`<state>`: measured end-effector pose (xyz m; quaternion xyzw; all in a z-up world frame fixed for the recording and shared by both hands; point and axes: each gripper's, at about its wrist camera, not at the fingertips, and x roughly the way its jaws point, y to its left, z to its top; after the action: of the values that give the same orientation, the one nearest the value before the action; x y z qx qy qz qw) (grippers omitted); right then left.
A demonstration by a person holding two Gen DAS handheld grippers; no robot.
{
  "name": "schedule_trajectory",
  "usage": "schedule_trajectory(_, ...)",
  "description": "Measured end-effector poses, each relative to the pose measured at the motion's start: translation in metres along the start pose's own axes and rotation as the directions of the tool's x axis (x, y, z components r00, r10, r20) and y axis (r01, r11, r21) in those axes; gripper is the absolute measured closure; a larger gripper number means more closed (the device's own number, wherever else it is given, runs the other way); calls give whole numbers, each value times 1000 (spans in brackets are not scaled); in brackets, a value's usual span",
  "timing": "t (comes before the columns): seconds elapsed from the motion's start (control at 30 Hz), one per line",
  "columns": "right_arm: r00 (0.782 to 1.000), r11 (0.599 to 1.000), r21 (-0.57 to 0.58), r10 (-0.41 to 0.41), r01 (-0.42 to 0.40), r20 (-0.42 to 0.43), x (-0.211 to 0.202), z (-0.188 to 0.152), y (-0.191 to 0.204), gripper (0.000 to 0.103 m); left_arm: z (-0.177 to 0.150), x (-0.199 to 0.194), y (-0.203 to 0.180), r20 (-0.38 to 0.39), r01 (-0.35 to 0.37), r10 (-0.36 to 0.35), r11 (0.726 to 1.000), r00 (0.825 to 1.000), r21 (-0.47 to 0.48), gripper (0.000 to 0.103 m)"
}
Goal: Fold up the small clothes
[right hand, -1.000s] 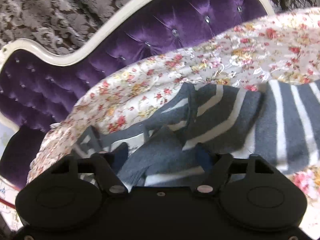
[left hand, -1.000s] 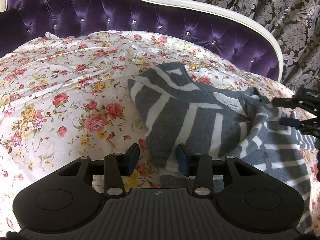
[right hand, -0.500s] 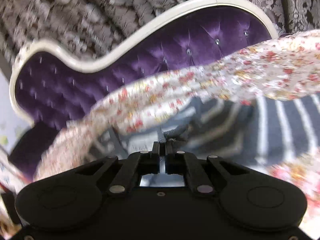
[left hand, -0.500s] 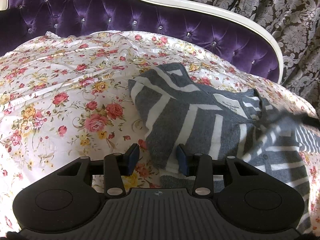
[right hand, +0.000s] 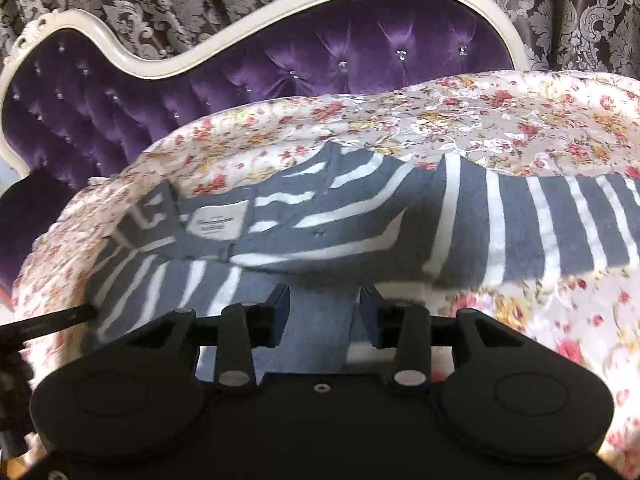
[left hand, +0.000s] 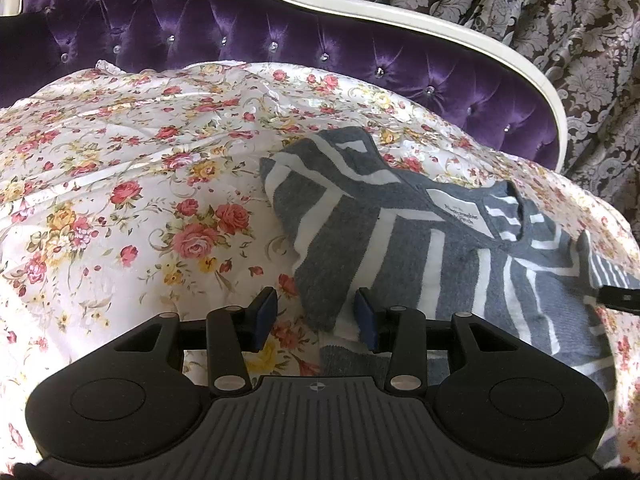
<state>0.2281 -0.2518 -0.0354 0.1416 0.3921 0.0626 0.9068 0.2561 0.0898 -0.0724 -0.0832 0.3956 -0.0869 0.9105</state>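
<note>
A small grey sweater with white stripes [left hand: 400,240] lies on the floral sheet [left hand: 120,184], its white neck label facing up. One sleeve is folded across its body. My left gripper [left hand: 316,314] is open, its blue pads on either side of the sweater's near left edge. In the right wrist view the sweater [right hand: 360,216] spreads across the middle, one sleeve stretching right. My right gripper [right hand: 322,314] is open and empty, low over the grey fabric at the sweater's near edge. A tip of the right gripper shows at the right edge of the left wrist view [left hand: 620,298].
A purple tufted headboard [left hand: 280,36] with a white curved frame [left hand: 400,12] stands behind the bed. Grey damask curtains [left hand: 540,8] hang behind it. The floral sheet extends to the left of the sweater. The bed edge drops off at the far right.
My right gripper shut on a fold of the sweater, carried it across, then opened and let go. The sleeve now lies flatter over the body. My left gripper has stayed still.
</note>
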Motion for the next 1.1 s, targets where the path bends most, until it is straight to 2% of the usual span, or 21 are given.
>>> schedule_trajectory(0.1,1000,999,31,-10,11,-17,19,-4,-7,52,-1,-5,0,10,2,-2,1000,1000,-3,61)
schedule_trajectory(0.13,1000,999,36,-6,7,-19,22,-7,-8,57,-1,-6,-1,14,0,0,1000,1000,3,61)
schedule_trajectory(0.17,1000,999,34,-3,3,-17,22,-9,-8,67,-1,-7,-2,19,-3,3,1000,1000,9,61)
schedule_trajectory(0.2,1000,1000,14,-5,5,-9,22,-12,-5,94,-1,-8,-3,26,-8,8,1000,1000,14,61)
schedule_trajectory(0.27,999,998,-51,-36,38,30,14,-16,4,93,0,-10,-4,41,-13,12,1000,999,14,61)
schedule_trajectory(0.37,994,993,-79,-76,83,83,5,-14,6,95,0,-13,-6,68,-21,21,1000,997,9,61)
schedule_trajectory(0.47,994,991,-76,-106,107,23,18,-15,-3,90,-2,-10,-7,49,0,-1,1000,999,8,50)
schedule_trajectory(0.5,995,993,-60,-98,98,3,22,-17,-7,88,-3,-8,-8,37,14,-14,1000,999,6,49)
schedule_trajectory(0.57,998,998,25,-54,54,21,16,-18,-20,87,-6,-9,-10,33,26,-27,1000,999,8,48)
schedule_trajectory(0.6,998,997,66,-41,38,42,9,-17,-26,85,-6,-10,-12,38,26,-27,1000,999,16,42)
schedule_trajectory(0.67,994,993,121,-29,16,109,-6,-13,-37,60,-7,-13,-16,58,26,-28,999,998,34,35)
schedule_trajectory(0.7,988,990,137,-35,14,149,-15,-10,-43,42,-7,-15,-17,69,28,-31,999,997,41,34)
schedule_trajectory(0.73,981,989,144,-46,19,191,-25,-6,-49,29,-7,-16,-19,74,31,-34,999,997,45,34)
schedule_trajectory(0.83,948,990,126,-98,62,303,-50,5,-67,22,-7,-17,-23,76,36,-41,998,996,55,29)
schedule_trajectory(0.87,936,990,117,-113,79,332,-57,10,-75,17,-8,-17,-24,73,36,-40,998,997,58,28)
schedule_trajectory(0.9,929,990,113,-124,89,349,-62,14,-83,3,-9,-16,-25,68,37,-41,997,997,61,28)
schedule_trajectory(1.0,912,984,108,-170,140,373,-75,25,-108,1,-12,-14,-29,53,38,-42,996,998,79,28)
schedule_trajectory(1.1,901,966,129,-256,224,350,-80,35,-137,1,-15,-12,-34,44,40,-44,994,998,97,28)
